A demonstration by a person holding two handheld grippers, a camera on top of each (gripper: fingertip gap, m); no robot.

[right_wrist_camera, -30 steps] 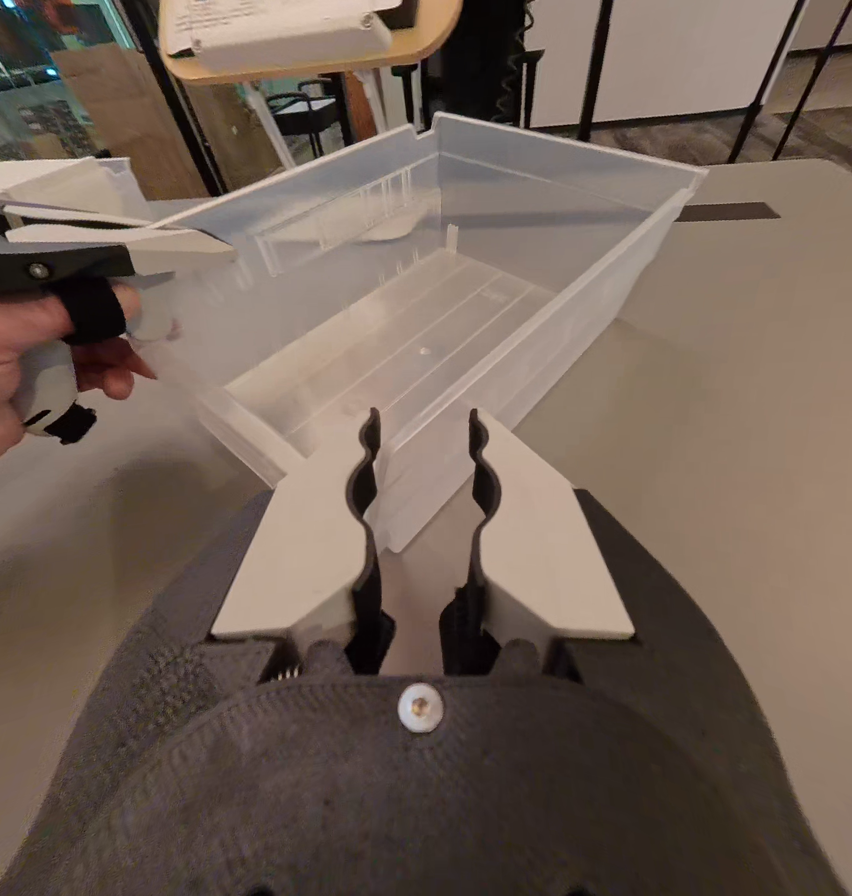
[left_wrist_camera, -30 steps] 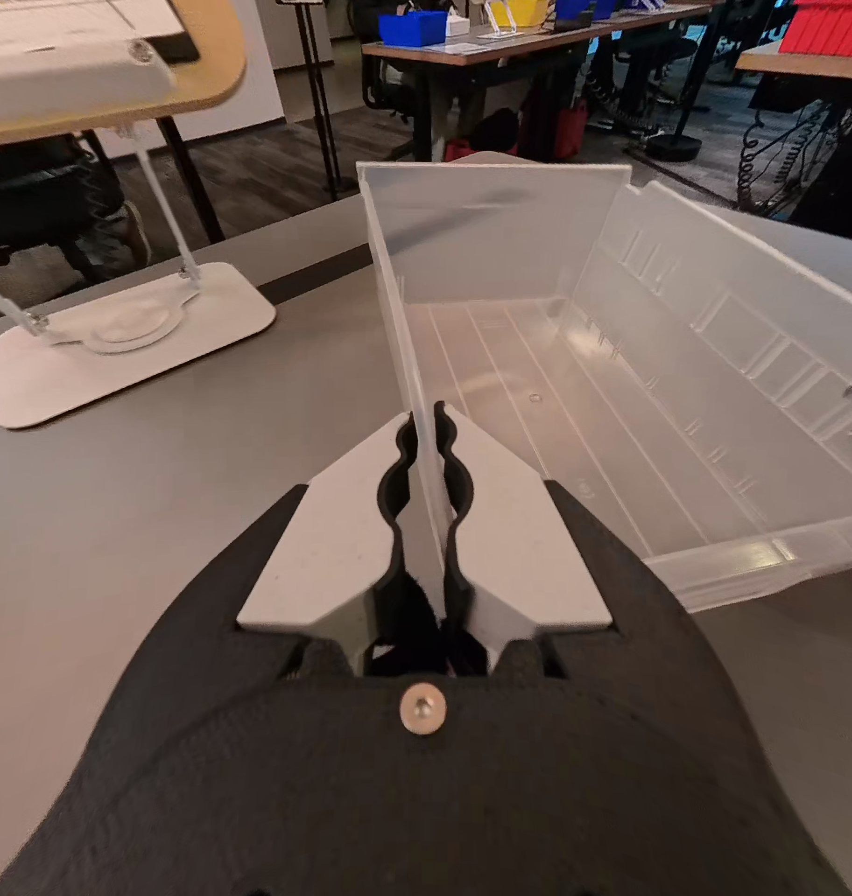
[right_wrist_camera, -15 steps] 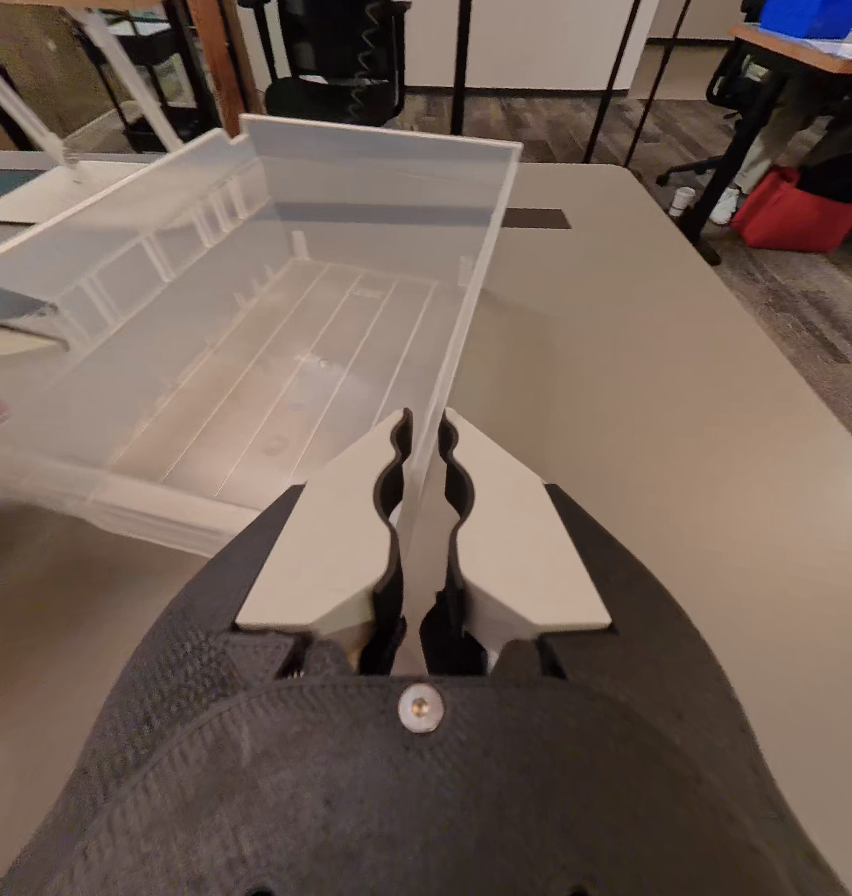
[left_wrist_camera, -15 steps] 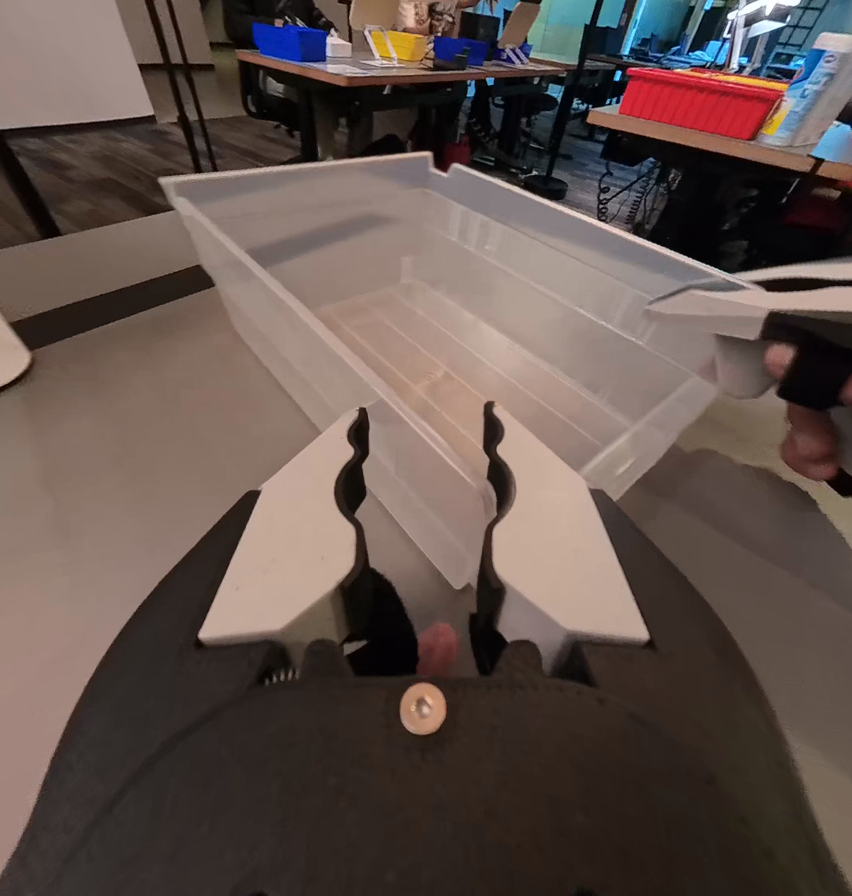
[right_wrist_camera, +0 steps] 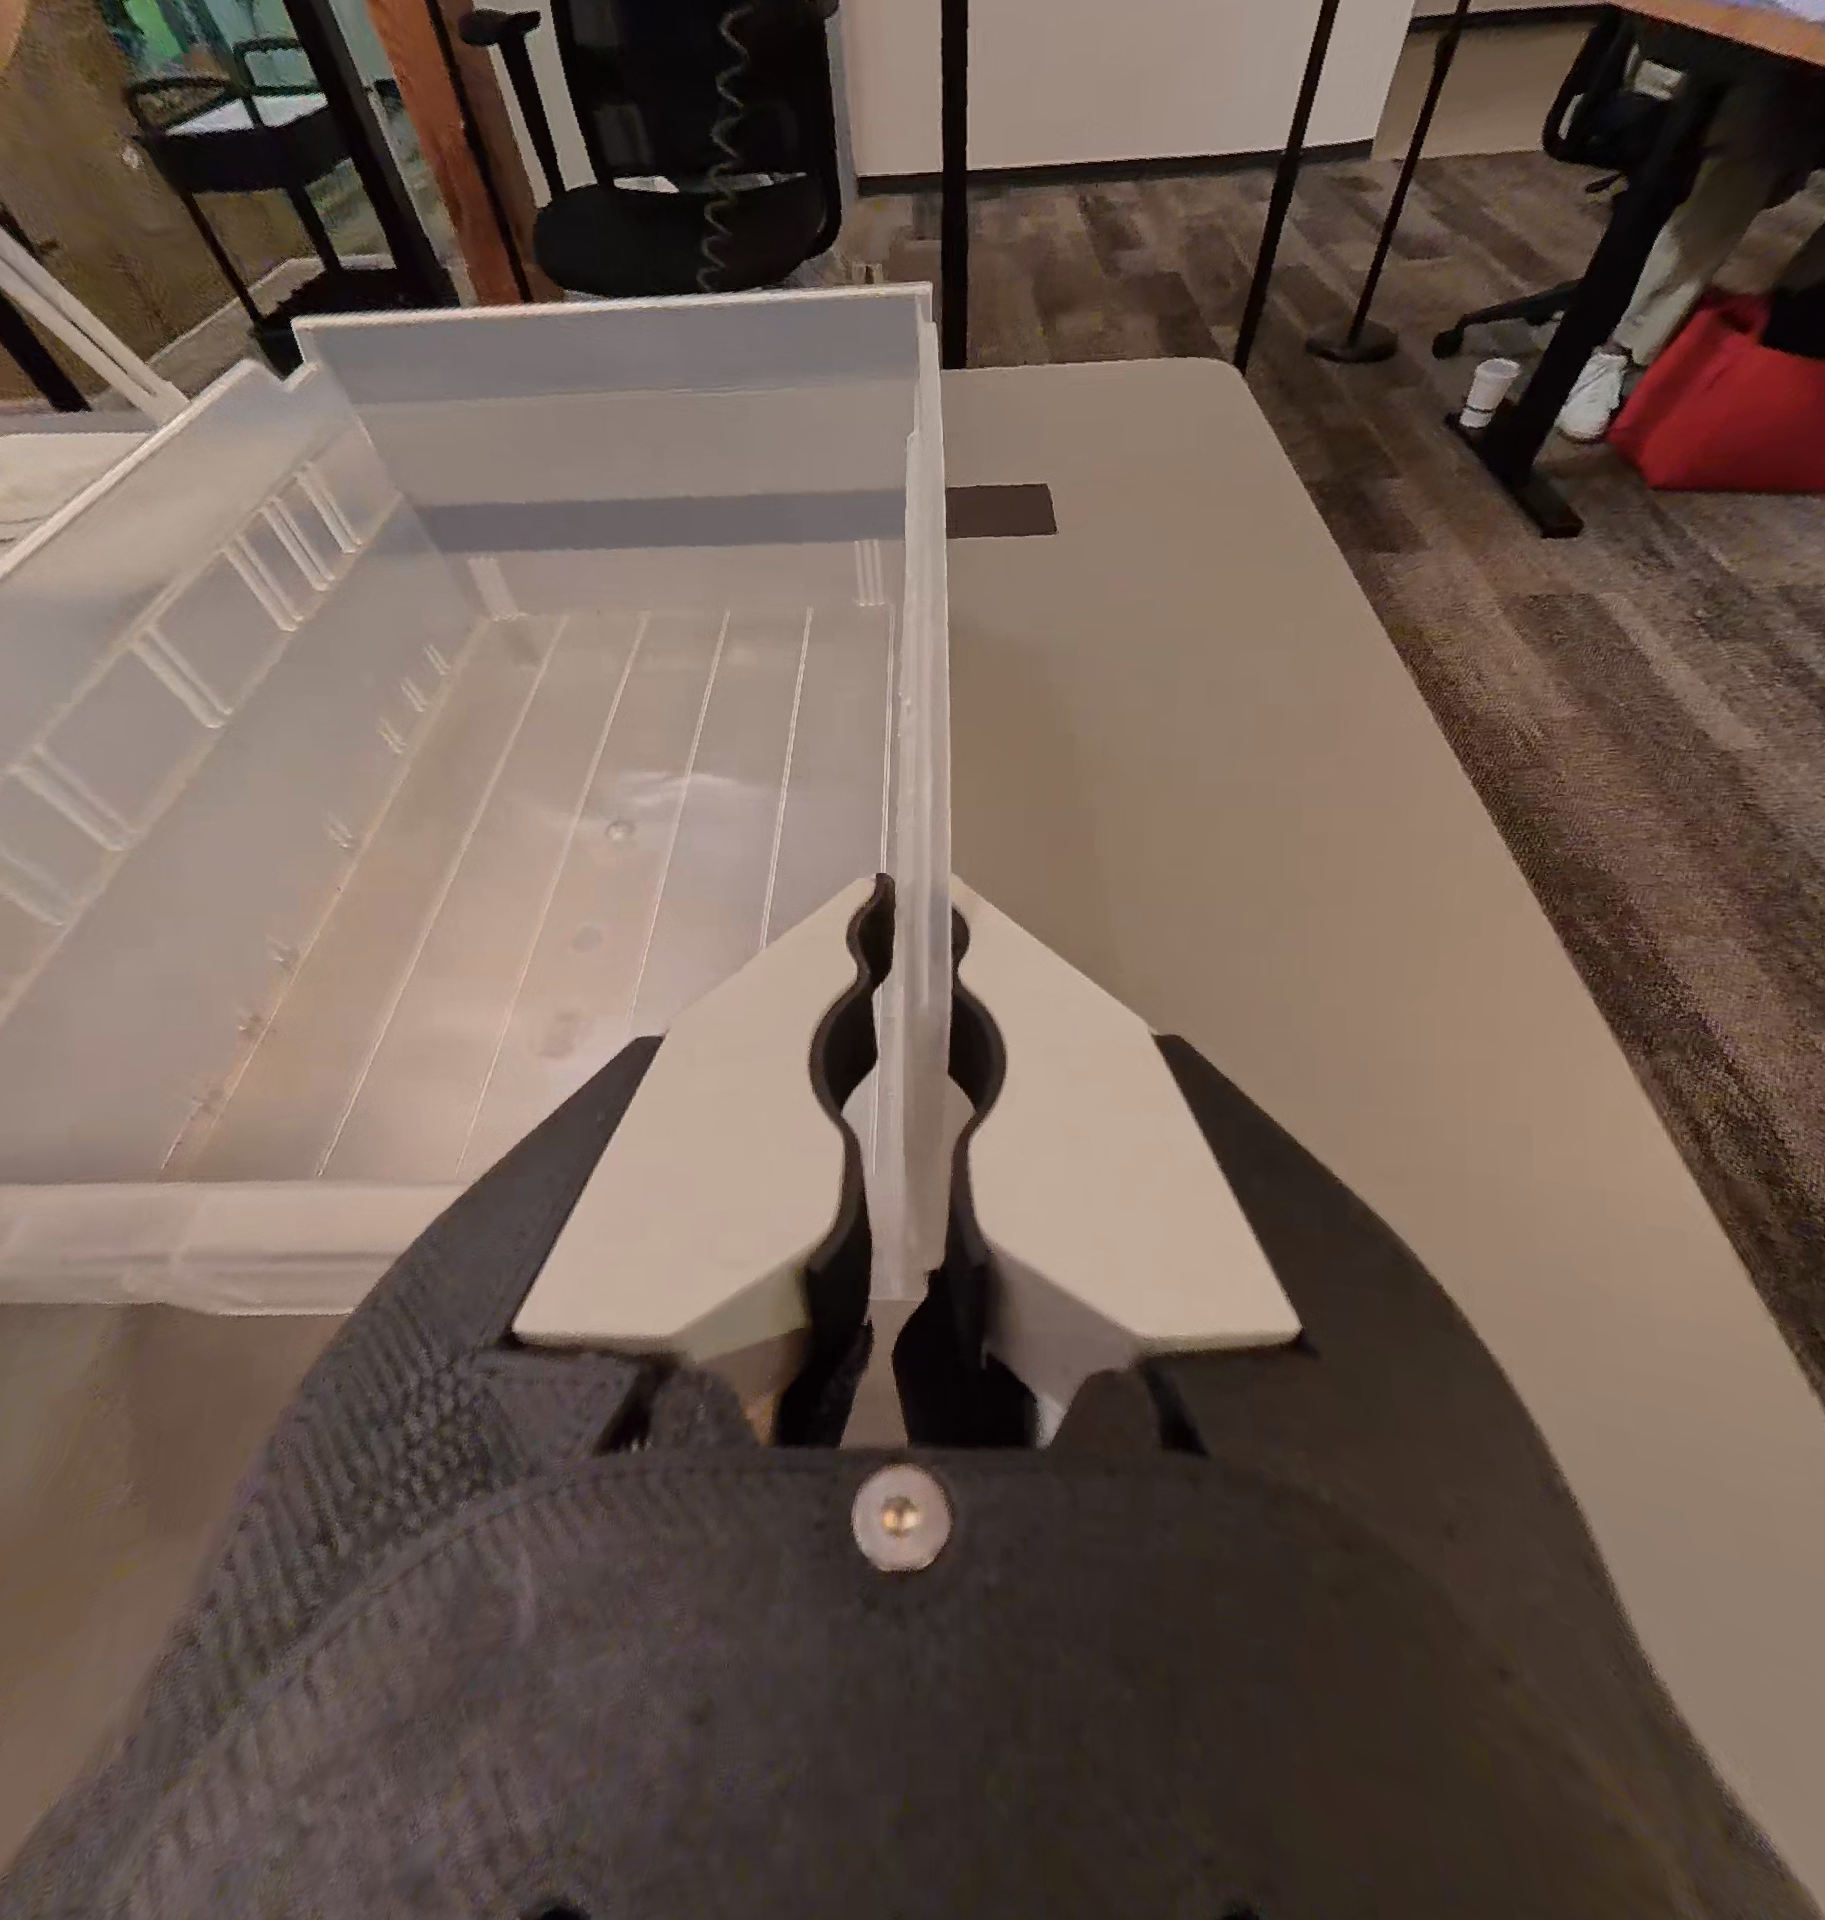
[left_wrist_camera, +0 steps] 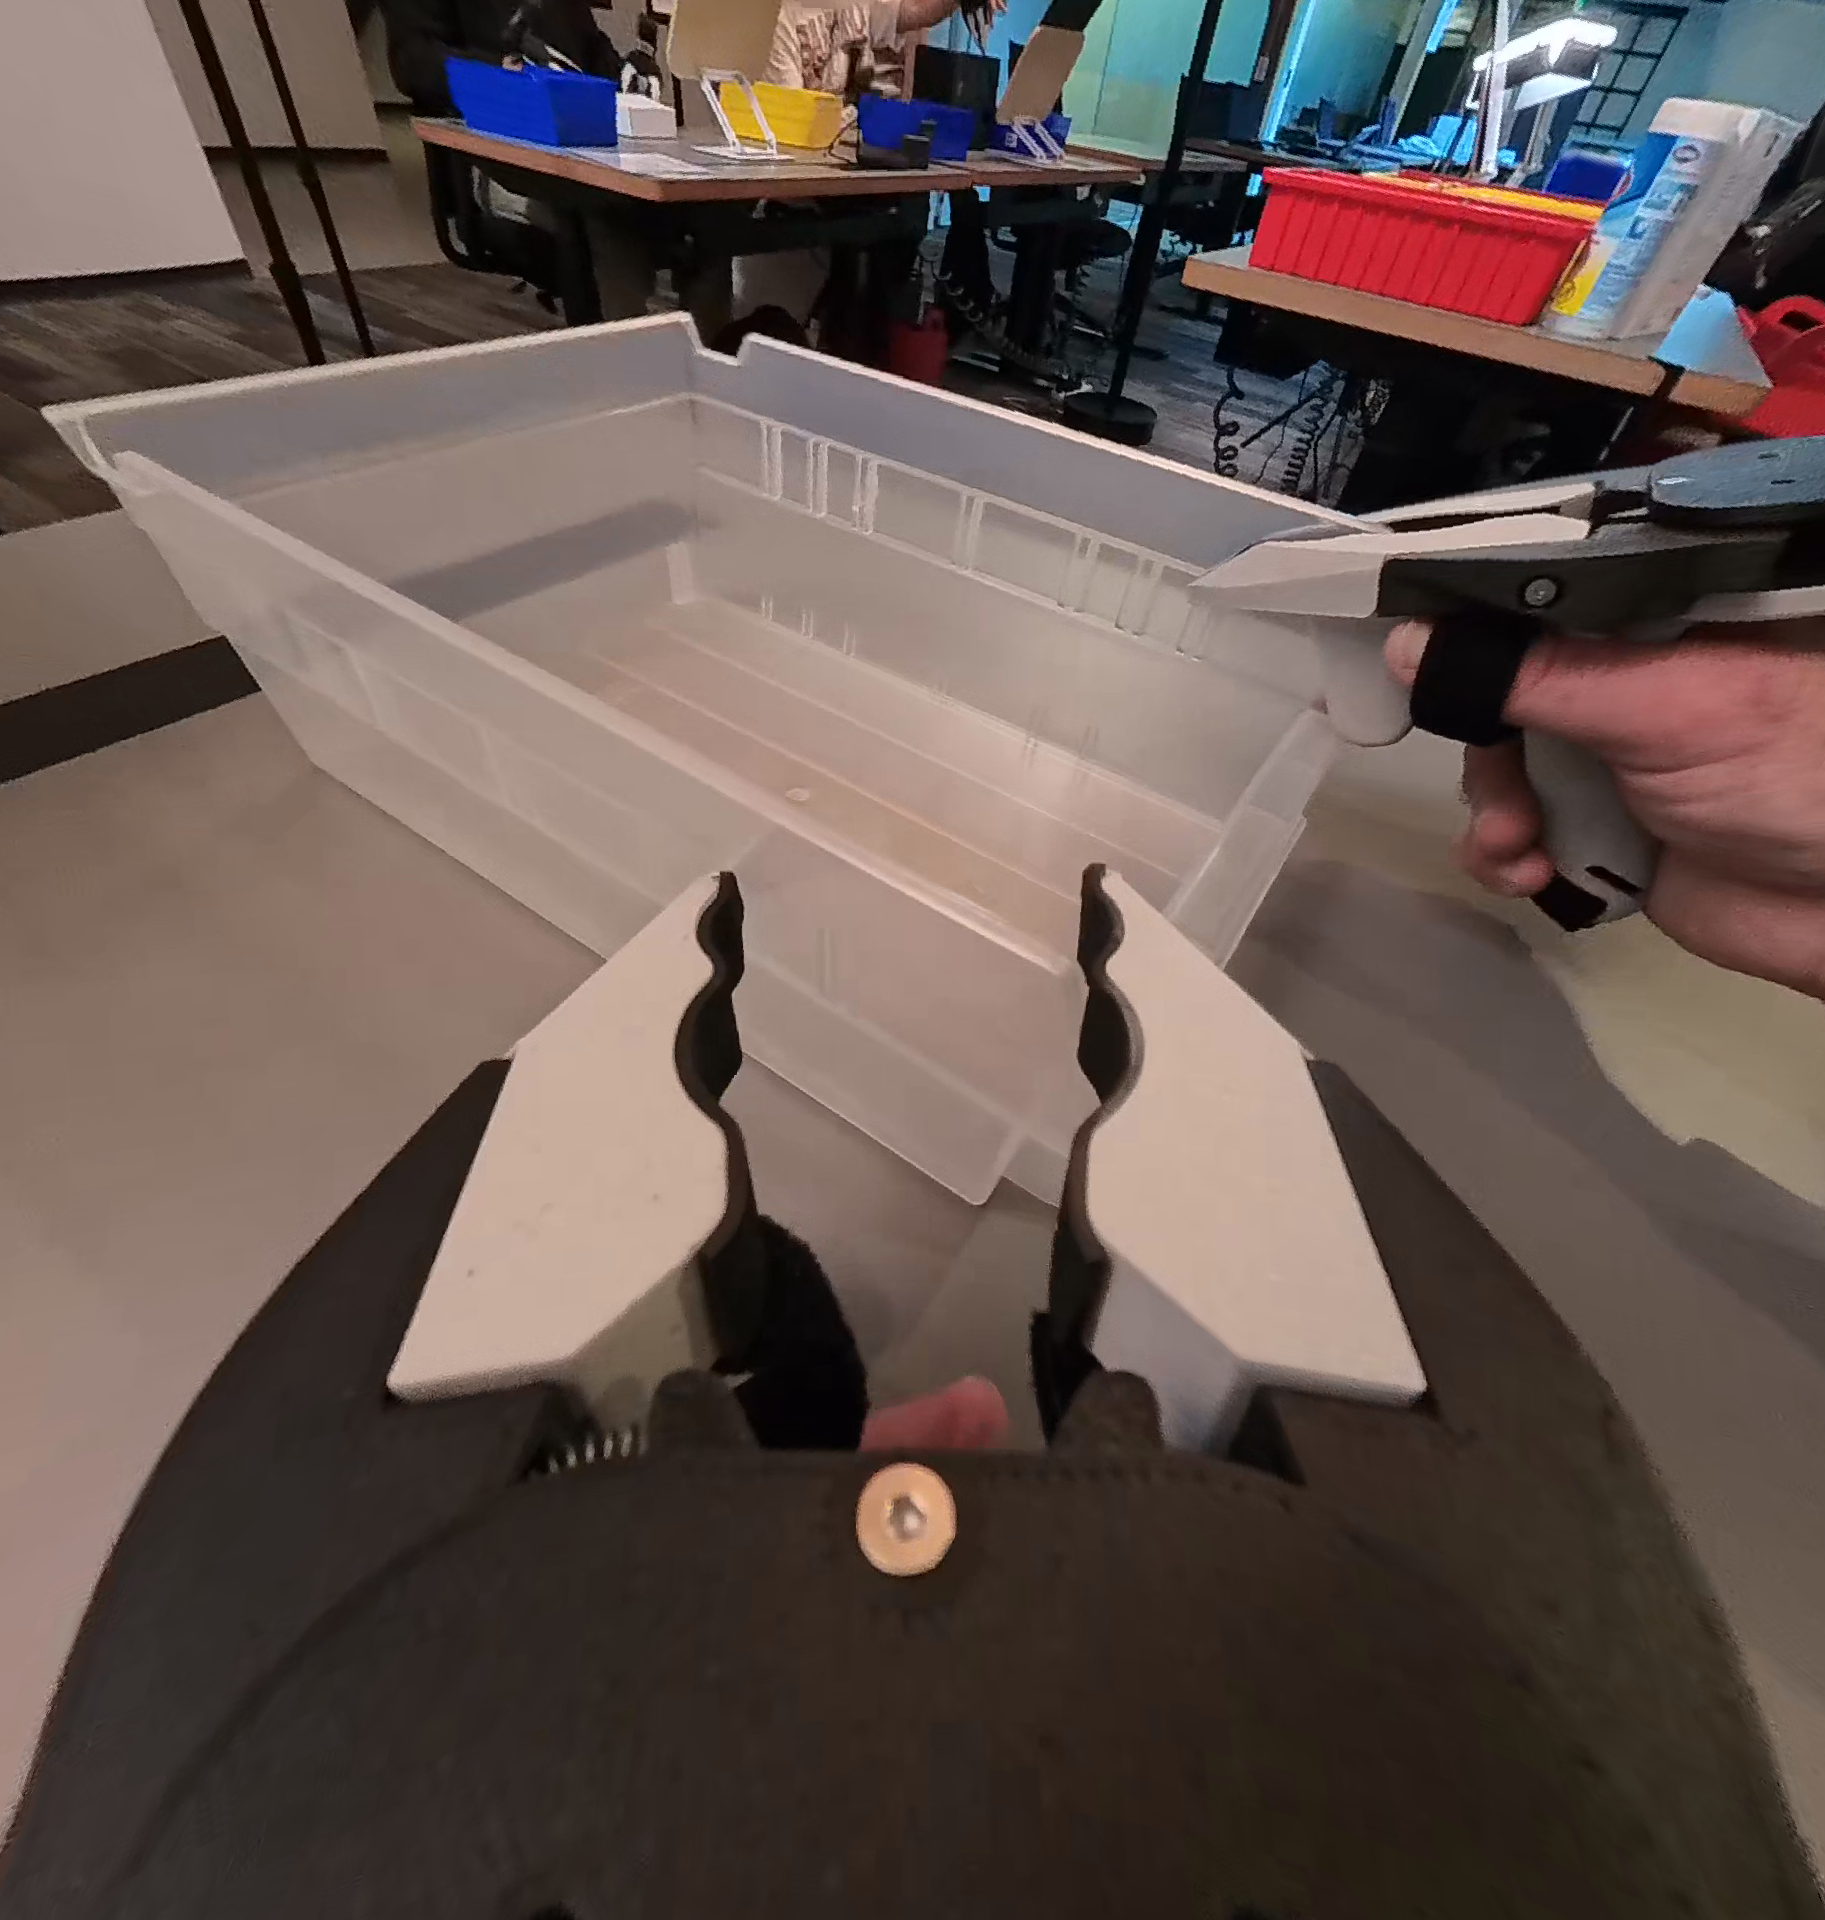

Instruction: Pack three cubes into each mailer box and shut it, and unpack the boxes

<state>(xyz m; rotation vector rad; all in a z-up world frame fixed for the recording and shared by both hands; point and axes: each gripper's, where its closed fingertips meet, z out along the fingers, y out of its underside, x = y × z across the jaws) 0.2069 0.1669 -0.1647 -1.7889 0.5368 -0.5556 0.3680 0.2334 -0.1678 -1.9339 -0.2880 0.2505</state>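
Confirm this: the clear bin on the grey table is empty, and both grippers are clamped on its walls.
Only one is. The right gripper is shut on the clear bin; in the left wrist view the left gripper is open. The bin is empty, on the grey table.

A clear plastic bin point(left_wrist_camera: 534, 665) sits upright on the grey table point(left_wrist_camera: 160, 1039), long, shallow and open-topped, with ribbed walls, a grooved floor and nothing inside.

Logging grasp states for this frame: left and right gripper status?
Left gripper: open, holding nothing; a corner of the clear plastic bin sits between its fingers, untouched.
Right gripper: shut on the bin's side wall.
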